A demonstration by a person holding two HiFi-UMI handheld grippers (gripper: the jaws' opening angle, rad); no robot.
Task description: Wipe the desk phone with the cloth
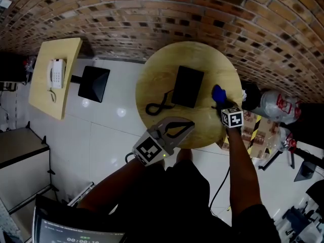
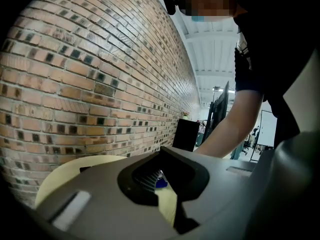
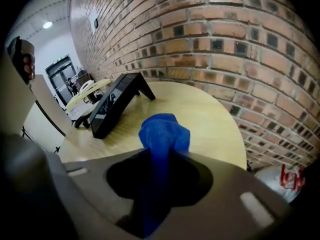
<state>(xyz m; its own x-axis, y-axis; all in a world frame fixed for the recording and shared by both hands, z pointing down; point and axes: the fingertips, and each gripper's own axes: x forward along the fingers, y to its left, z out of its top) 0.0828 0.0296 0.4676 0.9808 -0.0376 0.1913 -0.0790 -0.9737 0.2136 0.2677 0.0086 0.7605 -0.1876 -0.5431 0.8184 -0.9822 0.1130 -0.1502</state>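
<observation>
A black desk phone (image 1: 187,86) lies face down on the round wooden table (image 1: 157,75), its coiled cord (image 1: 158,106) trailing to the left. My right gripper (image 1: 223,104) hovers at the phone's right side, shut on a bunched blue cloth (image 1: 218,93). In the right gripper view the cloth (image 3: 164,134) sticks out past the right gripper (image 3: 162,154), with the phone (image 3: 112,104) further left on the table (image 3: 205,119). My left gripper (image 1: 190,125) hangs over the table's near edge with its jaws together and nothing in them. The left gripper (image 2: 162,156) points across the table (image 2: 75,171) toward the brick wall.
A brick wall (image 1: 152,9) runs behind the table. At the left stands a rectangular wooden table (image 1: 43,92) with a white phone (image 1: 56,73), and a black square panel (image 1: 94,83) beside it. Bags and boxes (image 1: 276,108) crowd the floor at the right.
</observation>
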